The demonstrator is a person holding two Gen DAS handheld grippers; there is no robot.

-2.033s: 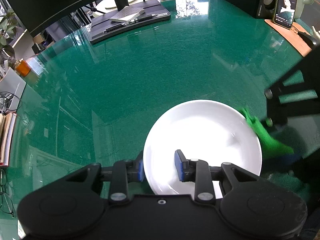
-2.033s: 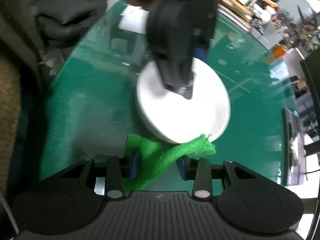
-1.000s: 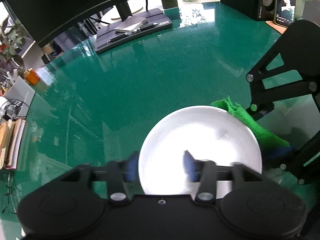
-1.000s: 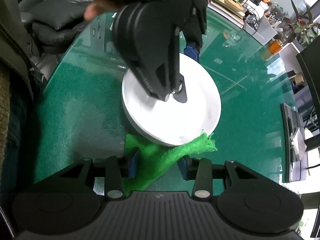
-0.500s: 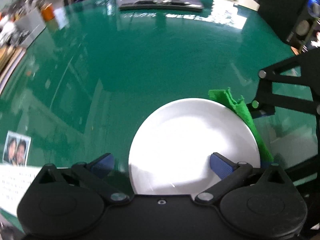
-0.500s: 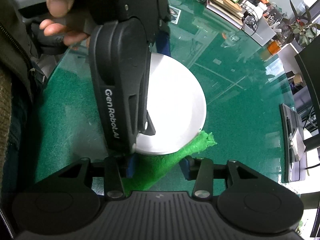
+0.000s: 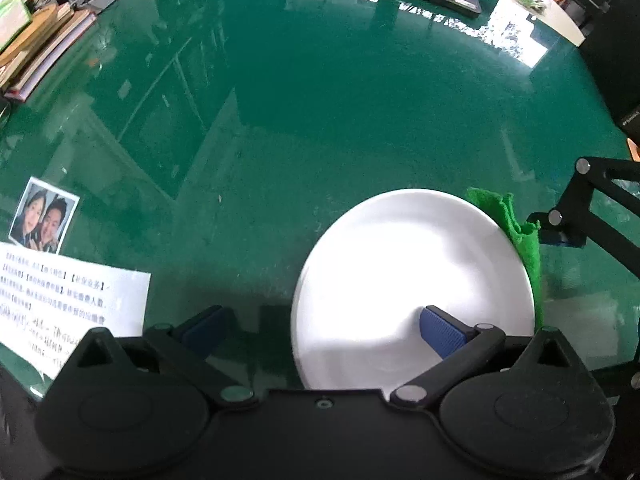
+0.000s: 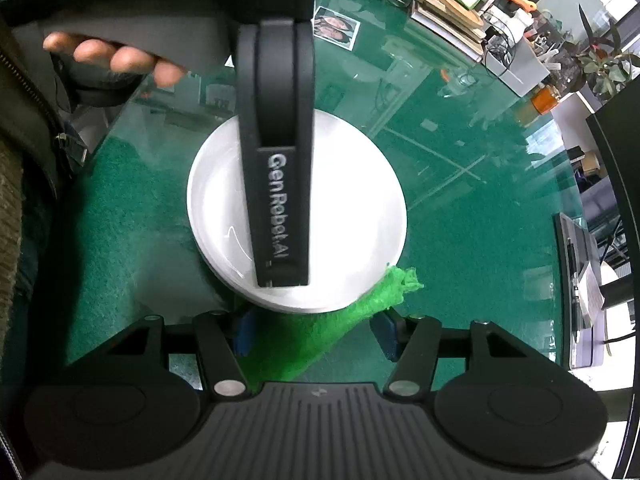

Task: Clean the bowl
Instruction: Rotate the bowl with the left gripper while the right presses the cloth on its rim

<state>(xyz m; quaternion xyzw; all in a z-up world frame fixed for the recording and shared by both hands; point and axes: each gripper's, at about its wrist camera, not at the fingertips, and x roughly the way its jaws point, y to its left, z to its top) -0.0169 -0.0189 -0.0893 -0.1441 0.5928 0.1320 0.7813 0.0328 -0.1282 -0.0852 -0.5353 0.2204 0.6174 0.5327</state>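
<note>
White bowl (image 7: 412,276) sits upright on the green glass bench (image 7: 320,120), near the edge closest to the person. Nothing visible in it.

Left gripper (image 7: 322,330) is spread as wide as it goes, gripping nothing. One blue pad (image 7: 442,330) hangs over the bowl's inside near the rim, the other is off to the side above bare bench. Can't tell if the inner pad touches the bowl. From the right wrist view the left gripper's black body crosses over the bowl, with the person's hand (image 8: 116,58) behind it.

Right gripper (image 8: 314,334) is just beside the bowl on the person's side, jaws opening. Green cloth (image 8: 320,328) lies between them: it sits against the left-side pad, and the other pad stands clear of it, so no real clamp. The cloth's far end pokes out along the bowl's rim, touching or nearly touching it. In the left wrist view the same cloth (image 7: 516,228) runs along the bowl's right edge.

Also on the bench: a small photo (image 7: 44,220) and a printed sheet (image 7: 72,300) to the left, and a stack of books (image 7: 40,48) at the far left.
</note>
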